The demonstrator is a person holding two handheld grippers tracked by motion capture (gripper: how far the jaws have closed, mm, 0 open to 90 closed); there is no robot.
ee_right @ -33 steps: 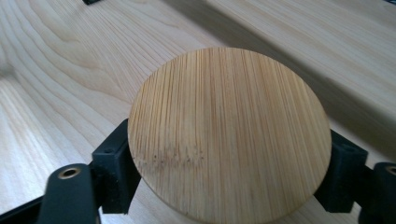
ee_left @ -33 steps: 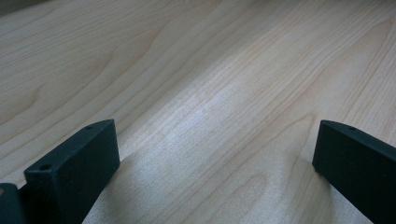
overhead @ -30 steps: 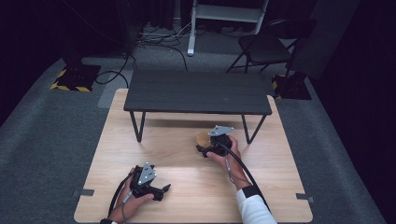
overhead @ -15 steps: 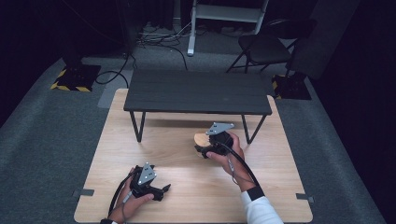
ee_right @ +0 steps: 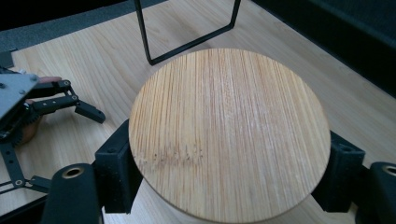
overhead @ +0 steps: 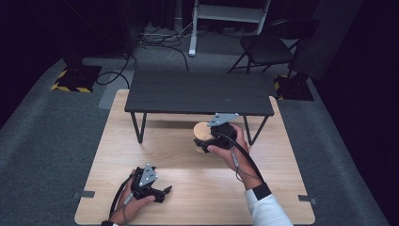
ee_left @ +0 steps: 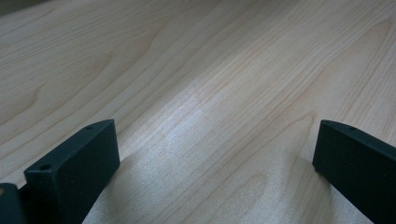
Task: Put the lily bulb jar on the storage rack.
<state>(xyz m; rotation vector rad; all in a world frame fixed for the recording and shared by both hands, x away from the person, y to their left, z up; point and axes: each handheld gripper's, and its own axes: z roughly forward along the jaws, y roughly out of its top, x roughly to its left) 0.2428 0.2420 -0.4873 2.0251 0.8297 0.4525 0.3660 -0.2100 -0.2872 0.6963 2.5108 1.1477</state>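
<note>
My right gripper [overhead: 207,142] is clamped on the round bamboo lid [ee_right: 229,133] mid-frame; left gripper [overhead: 162,192], lower left, sits spread wide over bare table [ee_left: 210,84].

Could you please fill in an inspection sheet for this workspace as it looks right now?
Surface: pale wooden table, bare around the grippers.
Job's things: round bamboo-topped container, held off the table, in front of the black shelf.
Clutter: nothing seen.
Grippers: right gripper shut on the container's sides; left gripper open, holding nothing, low over the table near its front edge.
Cables: one trails from each gripper along the forearm; more lie on the floor behind the table.
Surroundings: grey carpet, dark chair, white stand, hazard-striped base.
</note>
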